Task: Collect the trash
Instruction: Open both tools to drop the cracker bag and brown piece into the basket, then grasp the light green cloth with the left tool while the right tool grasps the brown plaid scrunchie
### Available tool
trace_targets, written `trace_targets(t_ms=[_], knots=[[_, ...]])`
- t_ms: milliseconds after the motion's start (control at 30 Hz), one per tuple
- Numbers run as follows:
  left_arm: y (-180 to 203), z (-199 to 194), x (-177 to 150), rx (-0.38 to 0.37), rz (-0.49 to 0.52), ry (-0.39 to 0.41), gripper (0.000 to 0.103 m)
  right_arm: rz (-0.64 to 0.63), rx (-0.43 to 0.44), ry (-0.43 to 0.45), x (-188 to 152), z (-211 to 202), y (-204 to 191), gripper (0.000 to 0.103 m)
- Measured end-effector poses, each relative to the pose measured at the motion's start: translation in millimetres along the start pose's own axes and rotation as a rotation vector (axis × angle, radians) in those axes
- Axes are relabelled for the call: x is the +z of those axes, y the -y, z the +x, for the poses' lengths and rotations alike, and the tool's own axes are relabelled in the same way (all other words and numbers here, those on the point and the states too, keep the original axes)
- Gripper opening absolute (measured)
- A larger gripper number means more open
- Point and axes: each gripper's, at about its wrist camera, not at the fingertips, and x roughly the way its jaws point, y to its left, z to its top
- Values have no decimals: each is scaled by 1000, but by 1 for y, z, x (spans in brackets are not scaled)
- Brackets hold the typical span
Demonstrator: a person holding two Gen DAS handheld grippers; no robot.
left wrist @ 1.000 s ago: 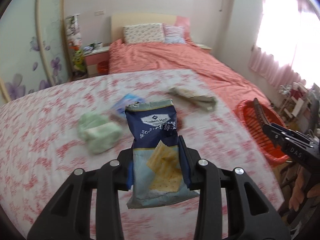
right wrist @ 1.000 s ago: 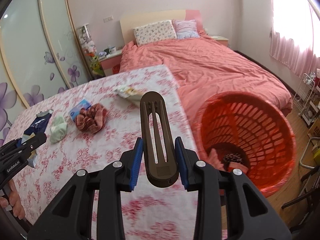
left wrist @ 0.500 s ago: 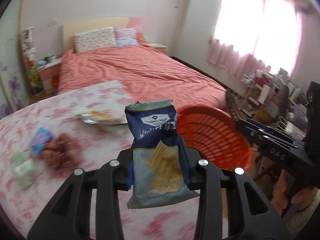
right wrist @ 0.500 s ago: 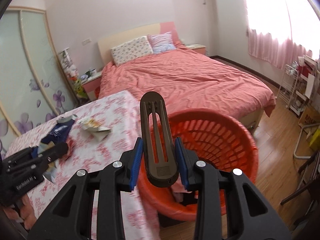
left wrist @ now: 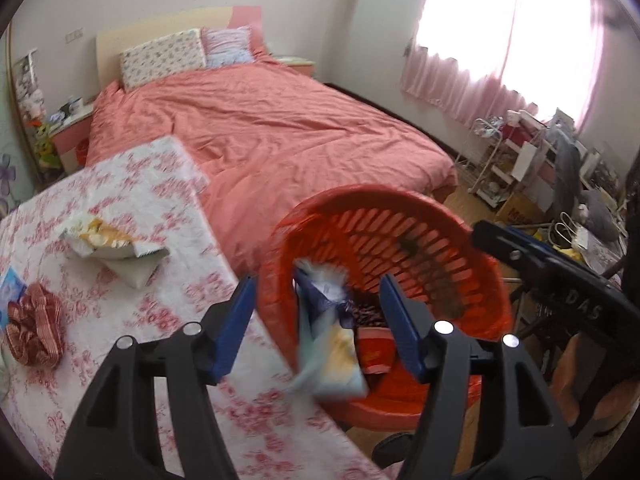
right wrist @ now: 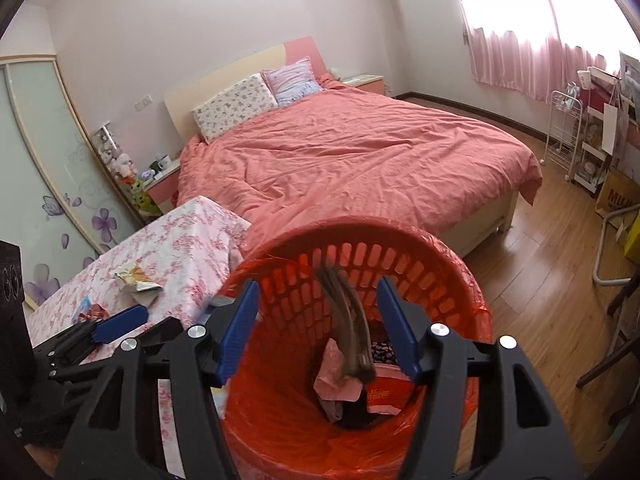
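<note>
My left gripper (left wrist: 316,308) is open over the near rim of the orange basket (left wrist: 420,216). The blue cracker bag (left wrist: 332,344) is free of the jaws, blurred, dropping at the basket's rim. My right gripper (right wrist: 318,320) is open above the same basket (right wrist: 460,276). The dark brown flat piece (right wrist: 352,336) is loose and blurred, falling into the basket onto a pink wrapper (right wrist: 336,384) and other trash.
The floral-cloth table (left wrist: 132,184) left of the basket holds a crumpled snack bag (left wrist: 112,244), a red striped cloth (left wrist: 34,332) and a small blue packet (left wrist: 8,284). A pink bed (left wrist: 260,128) lies behind. Shelves and clutter (left wrist: 532,168) stand at the right.
Both grippers opened over the basket. The cracker bag left the left jaws and the brown piece left the right jaws; both are falling. Both grippers moved closer to the basket.
</note>
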Motion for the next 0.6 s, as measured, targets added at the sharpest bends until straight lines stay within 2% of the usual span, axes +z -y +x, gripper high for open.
trace_targets(t_ms=[67, 133, 300, 433, 600], knots=[[-11, 1, -5, 30, -9, -7, 64, -4, -12, -1, -3, 0, 0, 64], [-24, -4, -12, 65, -17, -5, 64, -19, -28, 0, -8, -2, -5, 73], [-56, -27, -27, 137, -37, 4, 70, -84, -76, 8, -17, -4, -27, 85], [-94, -54, -44, 231, -67, 19, 73, -117, -75, 5, -24, -5, -45, 88], [-158, -88, -64, 363, -156, 25, 77, -155, -54, 5, -37, -7, -75, 88]])
